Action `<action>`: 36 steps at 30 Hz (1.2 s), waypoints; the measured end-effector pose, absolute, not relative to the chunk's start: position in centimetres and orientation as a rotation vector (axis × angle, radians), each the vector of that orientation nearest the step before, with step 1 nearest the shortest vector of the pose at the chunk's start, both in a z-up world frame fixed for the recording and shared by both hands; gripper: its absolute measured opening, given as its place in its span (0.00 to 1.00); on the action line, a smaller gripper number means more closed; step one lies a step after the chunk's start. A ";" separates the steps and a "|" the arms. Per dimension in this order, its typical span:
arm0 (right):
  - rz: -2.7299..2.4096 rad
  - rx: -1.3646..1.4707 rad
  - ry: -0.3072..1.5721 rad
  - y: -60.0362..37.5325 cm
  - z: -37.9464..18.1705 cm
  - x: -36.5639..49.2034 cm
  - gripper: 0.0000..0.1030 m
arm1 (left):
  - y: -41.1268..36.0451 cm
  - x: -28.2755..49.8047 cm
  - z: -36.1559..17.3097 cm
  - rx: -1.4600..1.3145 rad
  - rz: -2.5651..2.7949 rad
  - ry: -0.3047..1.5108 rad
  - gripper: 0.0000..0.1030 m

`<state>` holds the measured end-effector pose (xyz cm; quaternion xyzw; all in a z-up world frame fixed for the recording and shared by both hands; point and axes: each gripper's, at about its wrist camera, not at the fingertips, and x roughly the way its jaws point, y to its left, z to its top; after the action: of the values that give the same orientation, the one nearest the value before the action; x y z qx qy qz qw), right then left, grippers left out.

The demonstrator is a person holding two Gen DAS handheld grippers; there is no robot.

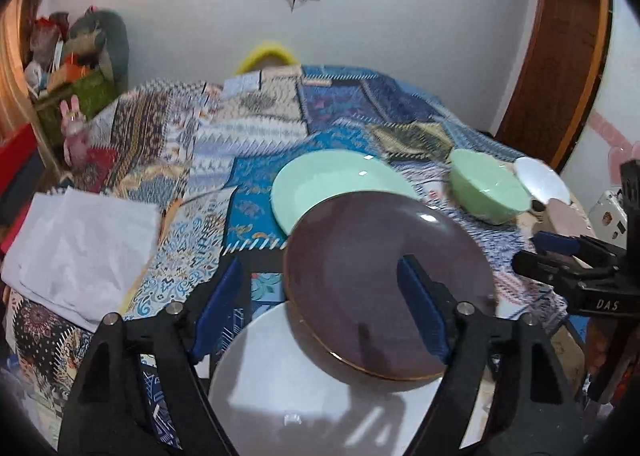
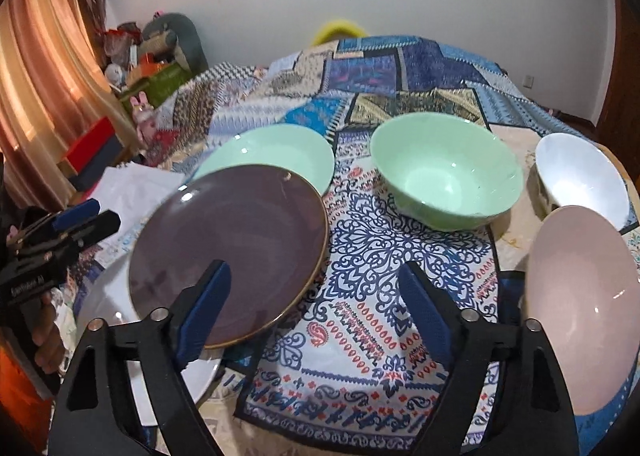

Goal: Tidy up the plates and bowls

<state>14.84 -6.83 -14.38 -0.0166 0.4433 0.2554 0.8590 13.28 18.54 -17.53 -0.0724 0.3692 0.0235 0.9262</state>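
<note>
A dark purple plate [image 1: 384,288] [image 2: 228,244] lies tilted, its near edge on a white plate [image 1: 312,396] [image 2: 108,304] and its far edge over a mint plate [image 1: 332,179] [image 2: 276,151]. My left gripper [image 1: 320,308] hovers open above the purple plate's near left side; its right pad stands over the plate, its left pad beside it. My right gripper [image 2: 316,308] is open over the patterned cloth, with its left pad over the purple plate's near right rim. A green bowl [image 2: 448,175] [image 1: 488,187], a white bowl [image 2: 580,175] [image 1: 544,179] and a pink bowl [image 2: 580,304] sit to the right.
A patchwork cloth [image 1: 256,143] [image 2: 372,248] covers the table. Folded white paper [image 1: 80,248] lies at the left. A shelf with toys and boxes [image 1: 68,67] stands by a curtain [image 2: 44,67] at the far left. A person's hand [image 2: 48,340] holds the left gripper.
</note>
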 end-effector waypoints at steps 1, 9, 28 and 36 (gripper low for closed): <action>0.534 -0.043 0.942 -6.6 -14.7 15.0 0.76 | 18.9 13.6 -17.8 -0.149 0.049 0.773 0.71; 0.542 -0.044 1.026 -6.0 -16.6 16.6 0.61 | 20.9 16.2 -20.4 -0.205 0.028 0.906 0.59; 0.630 -0.027 1.110 -4.1 -18.0 17.6 0.29 | 21.2 18.2 -22.1 -0.270 -0.065 1.019 0.23; 0.630 -0.001 1.124 -4.1 -18.2 18.2 0.28 | 21.0 18.7 -22.1 -0.239 -0.070 1.034 0.22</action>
<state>18.19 -4.13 -18.25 -0.0005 0.5240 0.2935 0.7995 18.74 20.98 -22.05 -0.1140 0.4931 -0.0334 0.8618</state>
